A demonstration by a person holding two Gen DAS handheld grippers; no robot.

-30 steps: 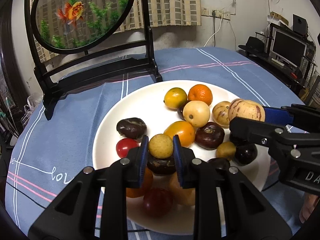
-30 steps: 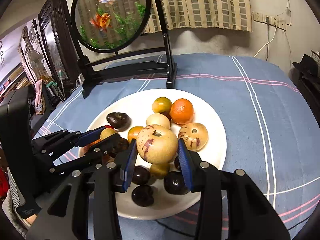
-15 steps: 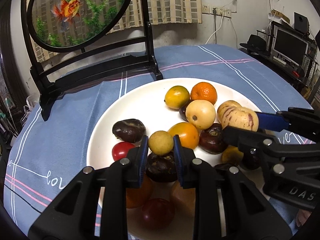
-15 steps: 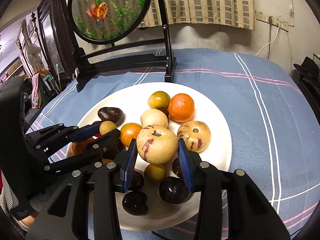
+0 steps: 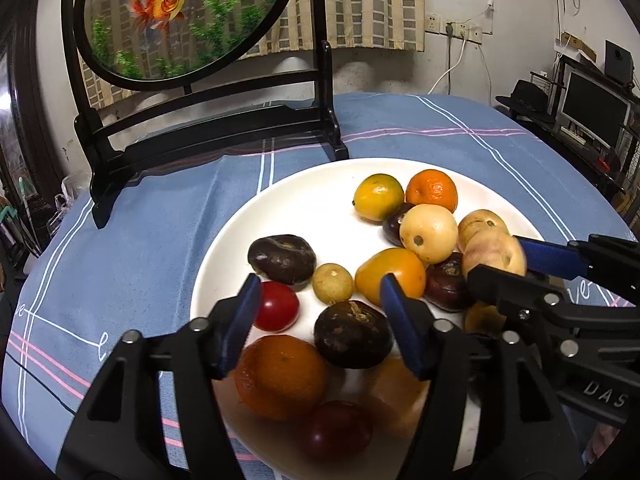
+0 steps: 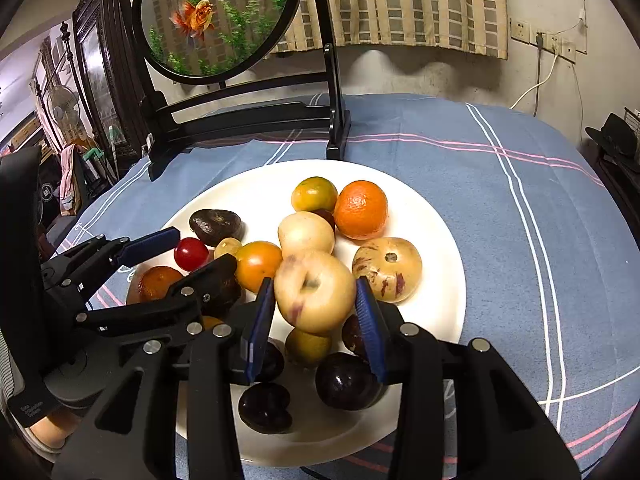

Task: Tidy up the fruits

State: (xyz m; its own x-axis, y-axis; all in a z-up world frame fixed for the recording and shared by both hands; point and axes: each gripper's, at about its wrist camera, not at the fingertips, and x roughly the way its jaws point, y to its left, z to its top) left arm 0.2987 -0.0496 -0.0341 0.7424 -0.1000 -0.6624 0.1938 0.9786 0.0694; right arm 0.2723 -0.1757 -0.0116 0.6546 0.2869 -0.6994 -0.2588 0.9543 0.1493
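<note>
Fruits crowd the plate; left hand-held gripper gapes, right hand-held gripper, lettered "DAS", clamps a pale fruit.

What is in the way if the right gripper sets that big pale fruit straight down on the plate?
The right gripper holds the pale purple-streaked fruit above a small yellow fruit and dark plums, so the plate directly below is occupied.

A round goldfish screen in a black stand is sitting on the blue striped tablecloth. Behind the screen, a checked curtain is hanging; a monitor is standing far right of it.
</note>
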